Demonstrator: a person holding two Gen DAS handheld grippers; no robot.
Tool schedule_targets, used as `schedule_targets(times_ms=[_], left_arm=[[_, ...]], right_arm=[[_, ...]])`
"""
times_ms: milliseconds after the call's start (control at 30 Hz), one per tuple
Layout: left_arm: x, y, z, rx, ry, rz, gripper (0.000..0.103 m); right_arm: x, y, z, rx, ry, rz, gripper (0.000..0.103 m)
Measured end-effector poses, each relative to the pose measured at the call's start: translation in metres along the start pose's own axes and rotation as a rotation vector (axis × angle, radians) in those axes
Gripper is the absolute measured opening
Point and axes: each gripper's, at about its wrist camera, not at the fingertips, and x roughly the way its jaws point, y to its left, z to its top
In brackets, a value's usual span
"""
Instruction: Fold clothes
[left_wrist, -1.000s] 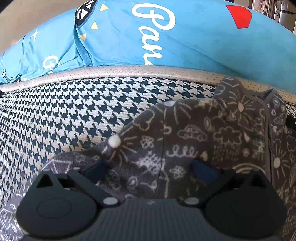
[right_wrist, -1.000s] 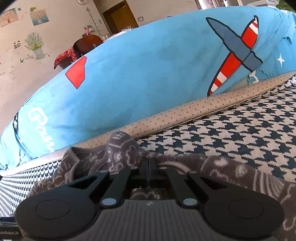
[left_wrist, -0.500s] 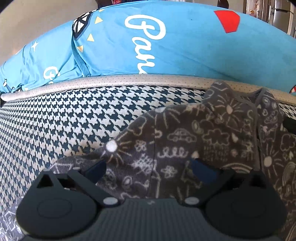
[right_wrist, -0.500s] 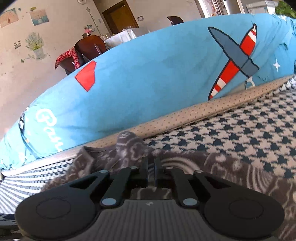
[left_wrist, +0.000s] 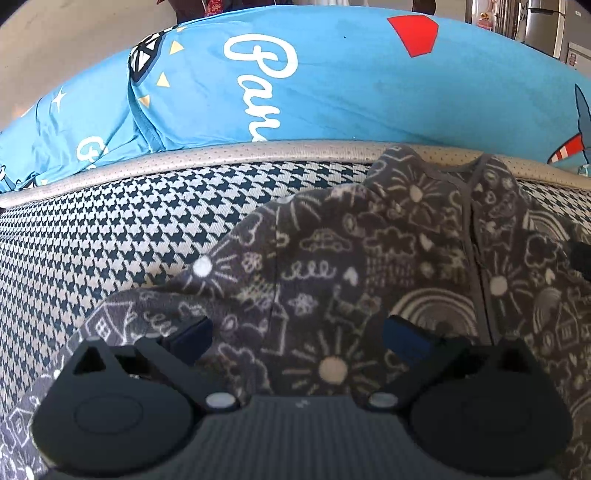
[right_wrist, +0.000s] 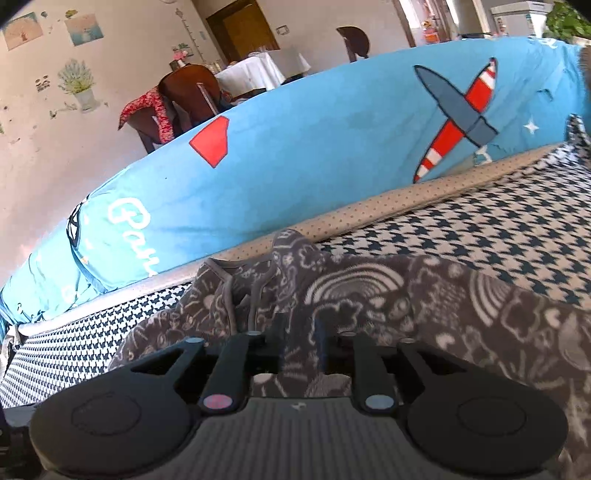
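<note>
Grey doodle-print garment (left_wrist: 369, 266) flat beneath 2 parted grippers, houndstooth cushion (left_wrist: 129, 229) underneath.

Right gripper (right_wrist: 300, 338): black, jaws slightly parted, just been opening, over grey doodle-print fleece garment (right_wrist: 369, 295); whether the pads press the cloth cannot be told. Garment lies on houndstooth mattress cover (right_wrist: 480, 229). Behind: blue aeroplane-print quilt (right_wrist: 314, 158), wooden chair (right_wrist: 188, 92), white-clothed table (right_wrist: 255, 72).
</note>
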Motion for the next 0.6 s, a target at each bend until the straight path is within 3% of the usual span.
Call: schedule_targets(times_ms=[267, 400, 600], left_arm=[[-0.016, 0.001, -0.021, 0.001, 0.023, -0.012, 0.103], [-0.025, -0.005, -0.035, 0.027, 0.026, -0.029, 0.103], [-0.036, -0.011, -0.056, 0.014, 0.06, -0.078, 0.103]], right_arm=[[-0.038, -0.011, -0.019, 0.059, 0.035, -0.099, 0.027], [-0.052, -0.015, -0.034, 0.069, 0.057, -0.151, 0.04], [-0.063, -0.01, -0.056, 0.016, 0.103, -0.144, 0.041]])
